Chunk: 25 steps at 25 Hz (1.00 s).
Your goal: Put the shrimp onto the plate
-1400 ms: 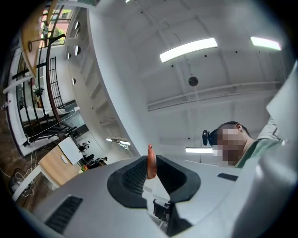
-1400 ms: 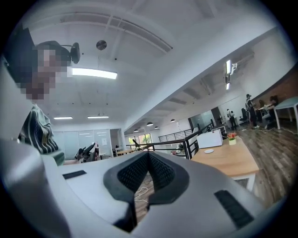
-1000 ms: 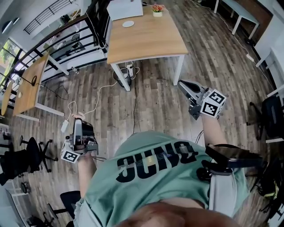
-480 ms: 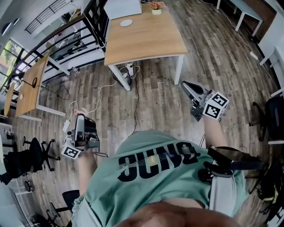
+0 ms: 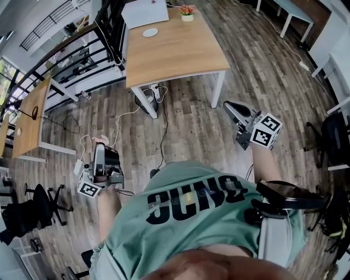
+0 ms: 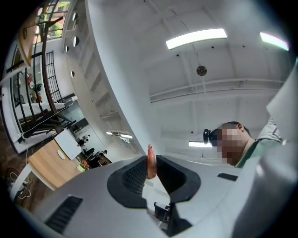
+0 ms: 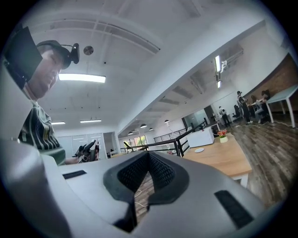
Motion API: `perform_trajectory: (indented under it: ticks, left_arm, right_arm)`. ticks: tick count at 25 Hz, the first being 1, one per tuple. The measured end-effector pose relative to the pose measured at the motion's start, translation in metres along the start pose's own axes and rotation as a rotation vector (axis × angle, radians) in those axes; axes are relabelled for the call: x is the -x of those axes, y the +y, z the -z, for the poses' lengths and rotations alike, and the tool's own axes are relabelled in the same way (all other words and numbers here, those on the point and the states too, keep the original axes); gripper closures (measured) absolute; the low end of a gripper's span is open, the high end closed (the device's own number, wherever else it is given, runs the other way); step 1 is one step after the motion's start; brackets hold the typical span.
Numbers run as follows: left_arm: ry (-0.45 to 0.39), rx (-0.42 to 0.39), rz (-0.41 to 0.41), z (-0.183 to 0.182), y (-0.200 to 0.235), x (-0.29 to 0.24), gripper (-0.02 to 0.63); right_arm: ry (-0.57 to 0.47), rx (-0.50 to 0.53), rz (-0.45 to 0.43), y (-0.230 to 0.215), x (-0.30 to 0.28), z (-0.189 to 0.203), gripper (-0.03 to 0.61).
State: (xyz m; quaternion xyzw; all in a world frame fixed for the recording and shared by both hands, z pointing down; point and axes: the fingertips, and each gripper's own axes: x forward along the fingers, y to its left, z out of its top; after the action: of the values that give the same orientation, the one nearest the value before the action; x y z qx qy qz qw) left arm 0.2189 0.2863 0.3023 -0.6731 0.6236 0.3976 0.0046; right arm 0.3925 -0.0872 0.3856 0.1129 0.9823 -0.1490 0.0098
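Left gripper view: the left hand-held gripper [image 6: 152, 163] is clamping the shrimp [image 6: 150, 158] by a thin edge, so a jolt could be shaking it loose short of the plate.

Right gripper view: the right hand-held gripper [image 7: 148, 155] is resting with its jaws together, empty.

Head view: the plate [image 5: 150, 33] is sitting on the counter [image 5: 180, 52], well ahead of both. Against a second ago, the counter is lying further left.

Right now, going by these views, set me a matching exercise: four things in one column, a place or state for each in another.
Things:
1 shrimp
2 plate
3 flower pot
4 right gripper

States:
A white, flat on the wooden table, nothing on it
B fingers together, empty
C pinched by the fingers of the left gripper
D at the table's far edge

Pairs: 1-C, 2-A, 3-D, 4-B
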Motion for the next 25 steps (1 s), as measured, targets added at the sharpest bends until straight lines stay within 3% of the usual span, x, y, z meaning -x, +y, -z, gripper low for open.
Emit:
perform_trajectory:
  ticks: [5, 9, 16, 25]
  left_arm:
    - [-0.016, 0.042, 0.071, -0.050, 0.059, 0.022, 0.551]
    - [0.008, 0.008, 0.094, -0.110, 0.100, 0.042, 0.551]
    - [-0.020, -0.004, 0.073, -0.213, 0.160, 0.091, 0.551]
    - [-0.126, -0.001, -0.012, -0.281, 0.211, 0.169, 0.551]
  right_arm:
    - [-0.030, 0.046, 0.069, 0.022, -0.055, -0.005, 0.574]
    - [-0.034, 0.070, 0.065, 0.055, -0.123, -0.003, 0.574]
    - [-0.019, 0.088, 0.034, 0.106, -0.250, -0.001, 0.574]
    - [0.067, 0.115, -0.010, 0.136, -0.348, 0.008, 0.574]
